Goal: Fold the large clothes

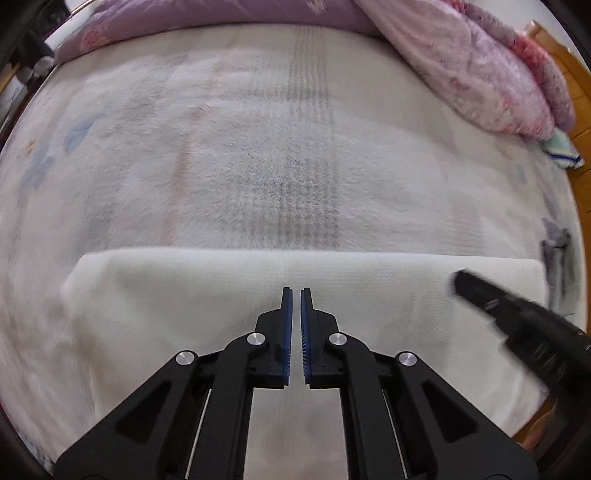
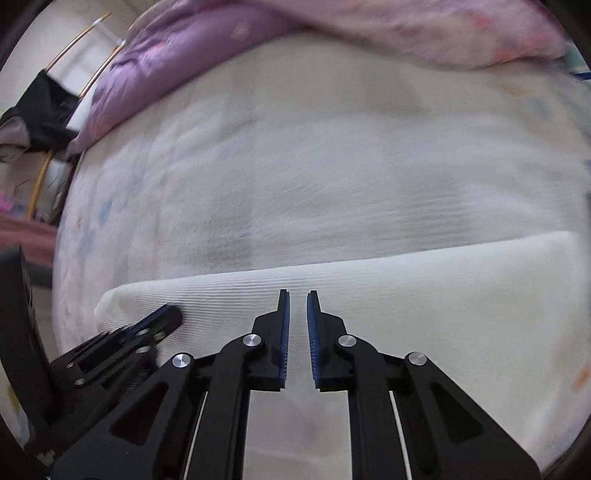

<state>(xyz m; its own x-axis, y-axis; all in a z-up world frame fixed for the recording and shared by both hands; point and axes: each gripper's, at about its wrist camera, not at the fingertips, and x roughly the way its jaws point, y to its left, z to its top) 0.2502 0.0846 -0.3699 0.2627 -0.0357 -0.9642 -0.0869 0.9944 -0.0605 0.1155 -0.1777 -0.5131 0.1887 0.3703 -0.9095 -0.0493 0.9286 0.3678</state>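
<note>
Your white ribbed garment [image 1: 207, 306] lies folded flat on the near part of the bed [image 1: 240, 155], a wide band with a straight far fold edge running across both wrist views. It sits on a pale fluffy blanket; a purple quilt [image 1: 207, 14] and a pink floral quilt [image 1: 476, 70] are bunched at the far side, well apart from it.

Left claw [image 1: 296, 291]: jaws nearly together, only a thin slit between the blue pads, nothing in them, hovering over the middle of the garment. Right claw [image 2: 298, 293]: narrow gap, slightly wider than the left, also empty. No earlier view here, so you get state only. Each claw shows in the other's view, both over the cloth, the left near its left end and the right near its right end.

Handling, as a judgement: soft, light knit, limp, no stiffness, so it will sag and drape when you lift it. The ribbed surface should grip fine on the toothed pads. It is not fragile, but stacked layers can slide apart. Pinch at the corners or along the far fold edge, catching all layers, one claw per end.

Writing: no brand, label or text is readable anywhere; motion blur hides fine detail.
</note>
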